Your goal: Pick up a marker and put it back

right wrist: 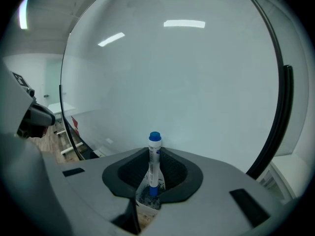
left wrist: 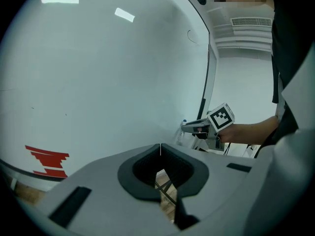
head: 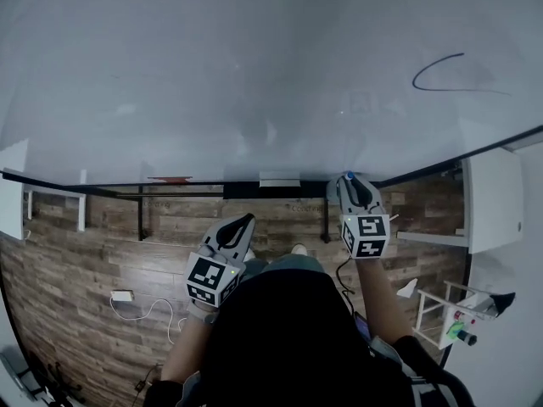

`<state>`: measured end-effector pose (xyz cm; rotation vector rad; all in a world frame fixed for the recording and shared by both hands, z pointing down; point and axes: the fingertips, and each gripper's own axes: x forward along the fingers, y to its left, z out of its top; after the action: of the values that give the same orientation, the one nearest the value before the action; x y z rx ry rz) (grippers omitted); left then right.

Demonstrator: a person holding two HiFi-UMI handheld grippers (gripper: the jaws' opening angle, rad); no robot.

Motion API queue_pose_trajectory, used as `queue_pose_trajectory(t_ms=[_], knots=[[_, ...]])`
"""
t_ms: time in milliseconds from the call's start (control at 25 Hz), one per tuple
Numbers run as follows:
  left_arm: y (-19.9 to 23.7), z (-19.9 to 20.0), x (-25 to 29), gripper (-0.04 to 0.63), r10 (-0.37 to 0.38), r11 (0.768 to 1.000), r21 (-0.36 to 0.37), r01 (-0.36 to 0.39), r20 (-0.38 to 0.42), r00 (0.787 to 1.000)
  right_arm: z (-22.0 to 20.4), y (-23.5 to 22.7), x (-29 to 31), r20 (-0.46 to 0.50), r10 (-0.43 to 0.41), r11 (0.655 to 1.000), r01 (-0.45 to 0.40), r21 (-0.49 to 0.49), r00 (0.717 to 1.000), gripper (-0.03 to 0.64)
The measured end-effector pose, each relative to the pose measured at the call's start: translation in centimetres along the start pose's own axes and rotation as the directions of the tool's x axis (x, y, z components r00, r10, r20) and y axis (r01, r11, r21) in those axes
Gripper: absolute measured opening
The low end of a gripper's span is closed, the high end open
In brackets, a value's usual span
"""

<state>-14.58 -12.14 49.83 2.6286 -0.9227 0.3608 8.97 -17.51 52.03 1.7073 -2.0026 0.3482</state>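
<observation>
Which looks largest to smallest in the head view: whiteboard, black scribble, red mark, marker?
1. whiteboard, filling the upper frame
2. black scribble
3. red mark
4. marker, only its blue cap showing, so its full size is unsure

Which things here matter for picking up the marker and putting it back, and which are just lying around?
Part of the job:
- white marker with a blue cap, held in the jaws of the right gripper
- white whiteboard
- black ledge below it

Just lying about:
- white power adapter with its cable, on the wooden floor
- white box with a green button
- left gripper, jaws shut, empty
</observation>
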Motion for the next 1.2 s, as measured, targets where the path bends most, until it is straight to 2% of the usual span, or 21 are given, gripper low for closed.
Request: queue_pose_trajectory(t_ms=[320, 720, 1200], knots=[[-1.4, 1.3, 2.3, 0.021, -0.080, 0.997, 0.020, 0.080, 0.015, 0.997, 2.2, -0.7, -2.7, 0.063, -0.002, 0.999, 0.000, 0.040, 0.998, 0.092], [-4.5, 2.8, 5.3, 0.021, -0.172, 0.983, 0.069, 0.171, 0.011, 0.985, 4.7, -3.7, -7.9, 0.153, -0.088, 0.993, 0.074, 0.093, 0.984, 0.092], [-9.5, 4.5, 8.7, 0.021, -0.290, 0.949, 0.131, 0.287, 0.001, 0.957, 2.3, -6.3, -14.3, 0.143, -0.179, 0.976, 0.158, 0.147, 0.973, 0.092]])
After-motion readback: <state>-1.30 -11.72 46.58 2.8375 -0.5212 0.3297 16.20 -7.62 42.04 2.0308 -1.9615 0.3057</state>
